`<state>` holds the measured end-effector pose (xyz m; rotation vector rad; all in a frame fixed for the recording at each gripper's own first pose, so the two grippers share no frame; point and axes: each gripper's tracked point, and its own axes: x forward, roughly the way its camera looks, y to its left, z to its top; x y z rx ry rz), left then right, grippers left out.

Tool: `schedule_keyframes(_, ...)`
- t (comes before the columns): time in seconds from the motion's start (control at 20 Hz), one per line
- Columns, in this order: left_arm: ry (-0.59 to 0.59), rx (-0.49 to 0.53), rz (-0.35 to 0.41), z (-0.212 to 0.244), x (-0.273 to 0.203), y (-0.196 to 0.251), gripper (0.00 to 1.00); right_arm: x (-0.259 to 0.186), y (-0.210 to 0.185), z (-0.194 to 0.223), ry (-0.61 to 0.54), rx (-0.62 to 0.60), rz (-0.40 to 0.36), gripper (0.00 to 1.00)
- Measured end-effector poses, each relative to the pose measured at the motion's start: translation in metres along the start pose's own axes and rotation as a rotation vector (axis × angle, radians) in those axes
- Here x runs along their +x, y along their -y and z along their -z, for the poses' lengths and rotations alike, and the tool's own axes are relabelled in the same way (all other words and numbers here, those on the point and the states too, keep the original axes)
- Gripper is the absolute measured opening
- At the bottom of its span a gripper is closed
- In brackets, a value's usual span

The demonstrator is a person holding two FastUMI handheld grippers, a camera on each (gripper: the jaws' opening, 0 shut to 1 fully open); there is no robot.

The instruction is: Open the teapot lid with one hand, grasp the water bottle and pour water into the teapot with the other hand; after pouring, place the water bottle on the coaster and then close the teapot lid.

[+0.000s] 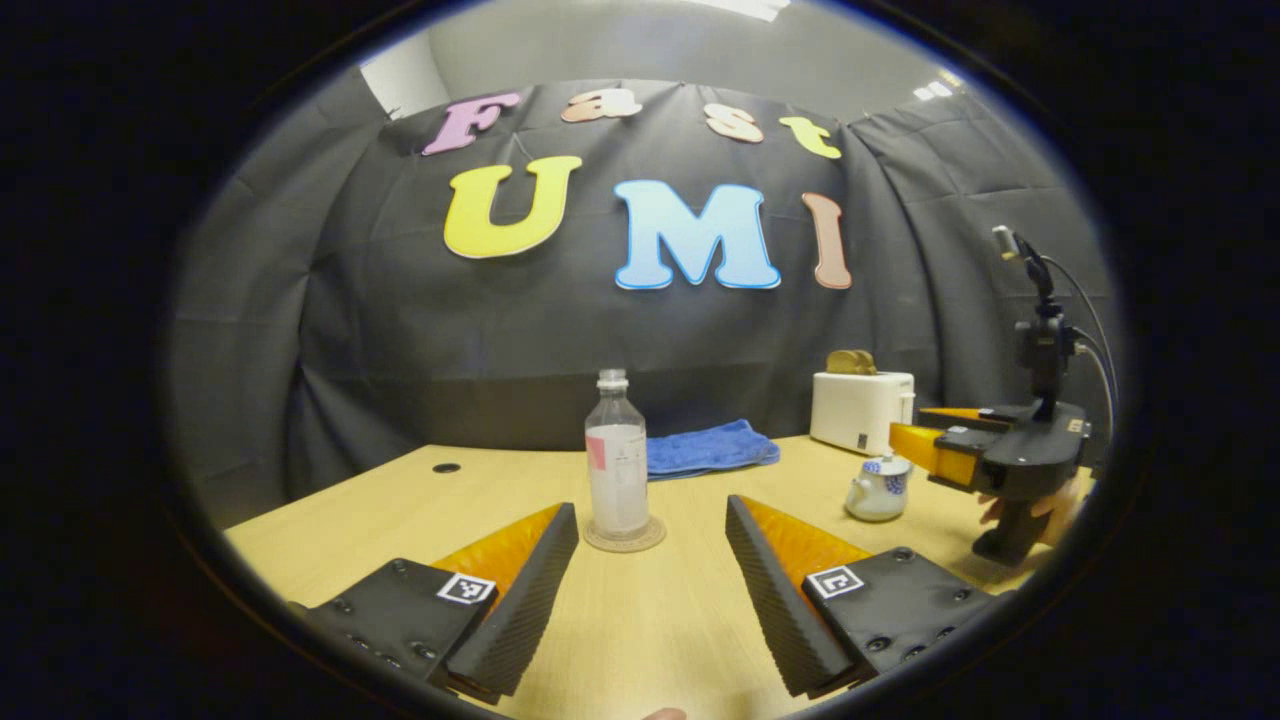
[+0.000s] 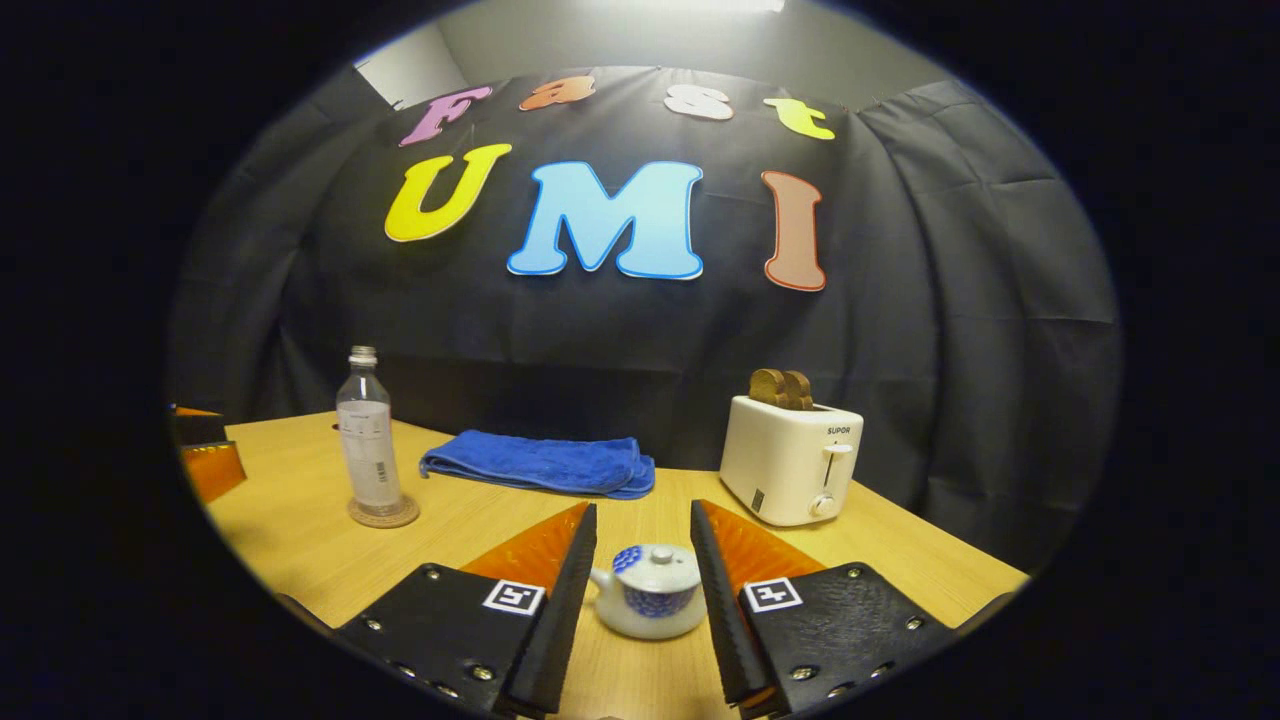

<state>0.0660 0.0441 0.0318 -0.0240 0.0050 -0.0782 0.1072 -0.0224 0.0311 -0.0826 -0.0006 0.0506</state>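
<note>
The right gripper is standing wide open, its fingers flanking the small teapot, seemingly without touching; the lid is sitting on it. The left gripper is gaping open and holding nothing, facing the water bottle standing on its coaster. Beyond, a blue towel and a white toaster are lying on the wooden table.

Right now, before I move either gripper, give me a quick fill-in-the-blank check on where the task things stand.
1. The water bottle stands upright on the ____.
2. The teapot sits between the open fingers of the ____ gripper.
3. The teapot's lid is still ____ the pot.
4. Behind the bottle lies a folded blue ____.

Missing words: coaster; right; on; towel
</note>
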Motion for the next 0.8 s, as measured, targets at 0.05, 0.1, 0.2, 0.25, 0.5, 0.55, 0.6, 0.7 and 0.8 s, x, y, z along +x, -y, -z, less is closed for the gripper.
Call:
schedule_keyframes(0.05, 0.006, -0.001, 0.000, 0.000, -0.002, 0.007, 1.00, -0.017, -0.009, 0.001, 0.000, 0.023, -0.015, 0.62)
schedule_keyframes(0.1, 0.017, -0.004, -0.002, -0.002, -0.006, 0.017, 1.00, -0.037, -0.017, 0.000, 0.005, 0.053, -0.020, 0.77)
schedule_keyframes(0.2, 0.040, 0.003, 0.014, -0.006, -0.016, 0.039, 1.00, -0.070, -0.027, -0.002, 0.030, 0.076, -0.012, 0.82)
schedule_keyframes(0.25, 0.050, 0.007, 0.011, -0.007, -0.020, 0.046, 1.00, -0.079, -0.028, 0.000, 0.031, 0.071, 0.002, 0.94)
schedule_keyframes(0.5, 0.071, 0.002, 0.003, -0.001, -0.040, 0.069, 1.00, -0.106, -0.033, 0.024, -0.022, 0.107, 0.030, 0.94)
schedule_keyframes(0.55, 0.064, -0.006, 0.002, 0.004, -0.039, 0.072, 1.00, -0.106, -0.033, 0.029, -0.032, 0.115, 0.032, 0.94)
schedule_keyframes(0.6, 0.050, -0.019, -0.003, 0.010, -0.037, 0.072, 1.00, -0.106, -0.033, 0.037, -0.052, 0.120, 0.033, 0.94)
schedule_keyframes(0.7, 0.001, -0.038, -0.023, 0.030, -0.037, 0.069, 1.00, -0.109, -0.031, 0.029, -0.023, 0.125, 0.045, 0.95)
schedule_keyframes(0.8, 0.020, -0.033, -0.045, 0.020, -0.035, 0.067, 1.00, -0.109, -0.033, 0.028, -0.005, 0.105, 0.056, 0.94)
